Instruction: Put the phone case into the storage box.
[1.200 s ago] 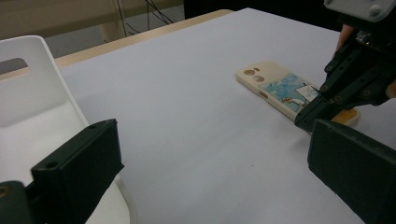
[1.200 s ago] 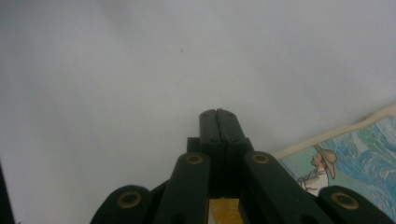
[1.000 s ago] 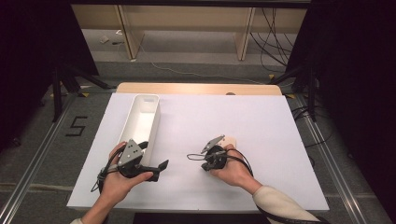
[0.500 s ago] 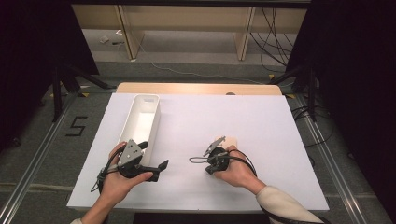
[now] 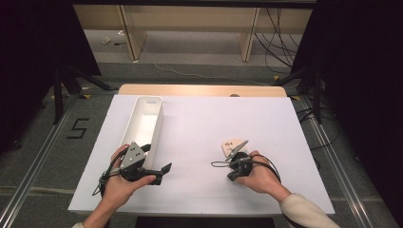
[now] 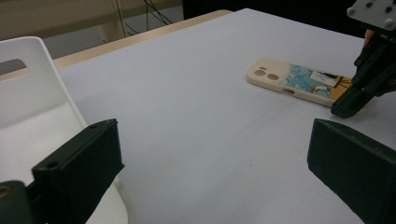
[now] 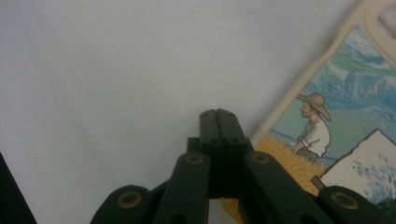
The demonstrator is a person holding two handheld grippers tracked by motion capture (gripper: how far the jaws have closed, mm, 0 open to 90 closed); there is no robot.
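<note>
While right hand-held gripper [image 7: 218, 114] sat closed, empty, at phone case [image 6: 299, 81]: thin, light, flexible; long edges judged best hold.

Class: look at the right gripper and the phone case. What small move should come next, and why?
Probably open the right gripper: its jaws are pressed together with nothing between them, tips at the edge of the phone case, which lies flat on the table. They must part before gripping that edge.

We see a long white bin [image 5: 142, 124] lying empty on the left of the white table [image 5: 204, 123], with loose cables [image 5: 280, 28] on the floor beyond its far edge.
</note>
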